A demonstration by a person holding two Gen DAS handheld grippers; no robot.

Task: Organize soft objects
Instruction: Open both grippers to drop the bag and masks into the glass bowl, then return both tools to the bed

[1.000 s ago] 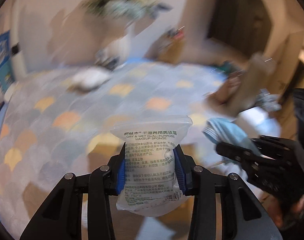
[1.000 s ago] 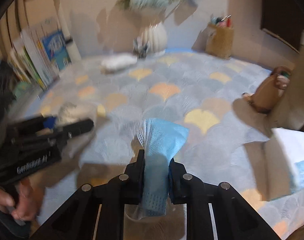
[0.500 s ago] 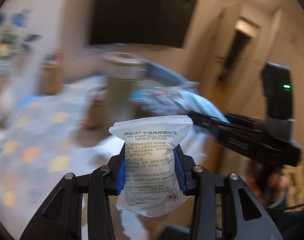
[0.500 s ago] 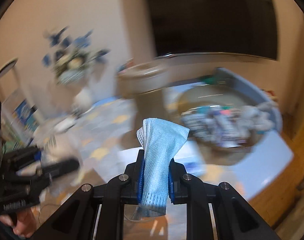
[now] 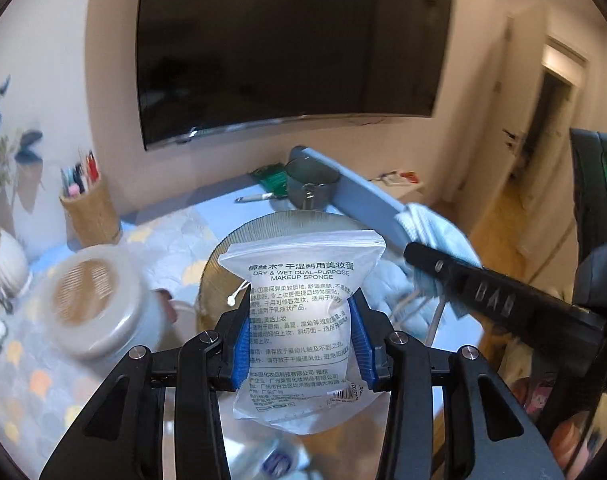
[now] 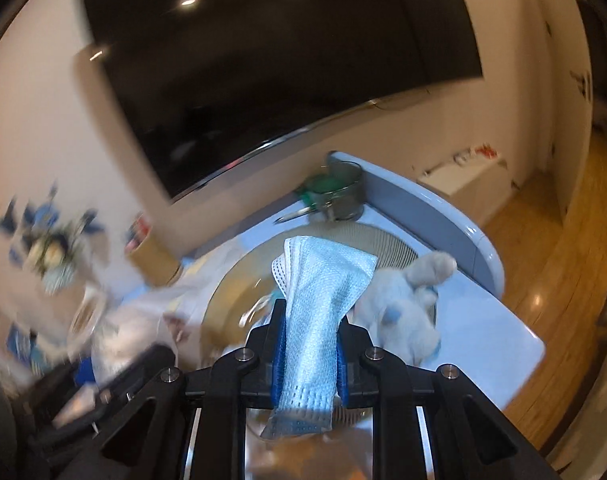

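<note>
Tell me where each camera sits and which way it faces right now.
Left wrist: on the left gripper, its opening jaws around the makeup sponge packet, facing the round basket and TV; right gripper crosses.
Right wrist: on the right gripper, clamping the blue cloth, same heading.
Shared: basket, TV, metal cup.

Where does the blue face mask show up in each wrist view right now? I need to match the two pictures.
Left wrist view: the blue face mask is at right of centre, sticking out of the right claw that reaches in from the right.
Right wrist view: the mask is at bottom centre, clamped upright in that claw.
Shared landmark: the metal pot beyond the round woven basket.
</note>
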